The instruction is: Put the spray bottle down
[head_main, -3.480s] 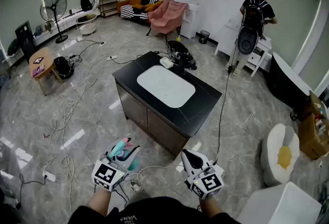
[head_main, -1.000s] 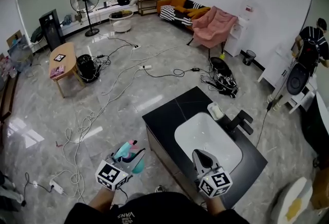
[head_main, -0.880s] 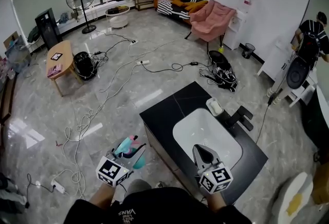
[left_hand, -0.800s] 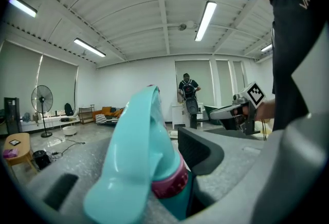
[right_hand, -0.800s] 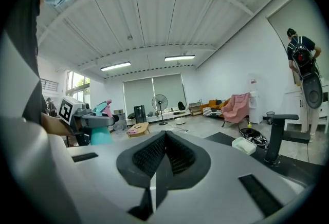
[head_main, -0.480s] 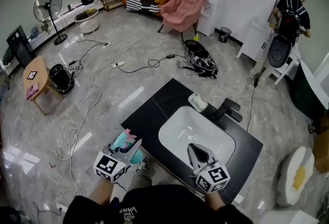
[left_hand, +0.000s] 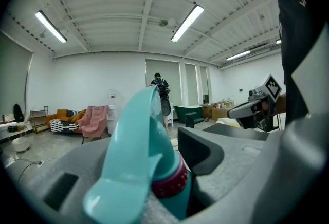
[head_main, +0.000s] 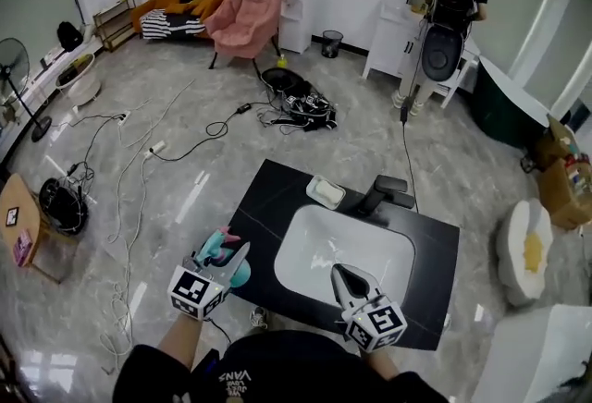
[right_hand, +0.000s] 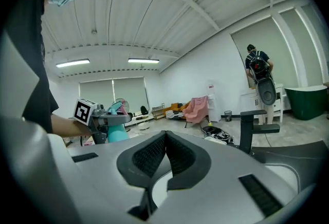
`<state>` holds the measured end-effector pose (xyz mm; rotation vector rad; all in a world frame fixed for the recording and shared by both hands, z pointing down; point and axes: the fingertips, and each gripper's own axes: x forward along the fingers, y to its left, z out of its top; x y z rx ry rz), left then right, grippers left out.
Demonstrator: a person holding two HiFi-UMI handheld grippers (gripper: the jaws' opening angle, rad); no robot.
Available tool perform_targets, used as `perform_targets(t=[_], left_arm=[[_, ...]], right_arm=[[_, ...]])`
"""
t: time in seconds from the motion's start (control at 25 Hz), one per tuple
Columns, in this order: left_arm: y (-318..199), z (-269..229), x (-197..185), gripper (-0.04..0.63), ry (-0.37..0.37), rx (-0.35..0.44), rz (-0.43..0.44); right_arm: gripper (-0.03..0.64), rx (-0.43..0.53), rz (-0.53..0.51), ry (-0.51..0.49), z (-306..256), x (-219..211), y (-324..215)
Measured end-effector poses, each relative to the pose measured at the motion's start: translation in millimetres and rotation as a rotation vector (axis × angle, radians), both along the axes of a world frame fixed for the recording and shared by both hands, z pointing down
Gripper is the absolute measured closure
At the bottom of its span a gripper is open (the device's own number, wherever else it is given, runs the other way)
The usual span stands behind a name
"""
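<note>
Jaws of your left gripper [head_main: 228, 255] are clamped on the neck of the teal spray bottle [head_main: 218, 250], with the trigger head poking out past their tips. The body seems to hang below the jaws, roughly upright, though the head view shows too little of it to be sure. Your right gripper [head_main: 343, 278] is pressed closed with nothing in it, over the near rim of the white basin [head_main: 344, 249]. The bottle sits at the near left edge of the black countertop [head_main: 268, 205]. Bare stone lies just ahead and to its right, between that edge and the basin. Only 1 hand matters here, the left: seat the base flat there before the jaws part.
</note>
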<state>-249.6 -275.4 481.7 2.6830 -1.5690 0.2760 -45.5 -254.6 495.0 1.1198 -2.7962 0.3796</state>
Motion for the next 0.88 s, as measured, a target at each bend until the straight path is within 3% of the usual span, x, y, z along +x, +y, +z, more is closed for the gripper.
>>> perform_targets(t=[0.48,0.88], left_arm=[[-121,20,6,0.424,-0.018,0.036,0.241],[-186,61,44,0.423,-0.043,0.048,0.348]], right_arm=[[0.614,-0.041,0.321,0.013,11,-2,-16],[0.615,-0.103,0.521,0.034,24,4,-2]])
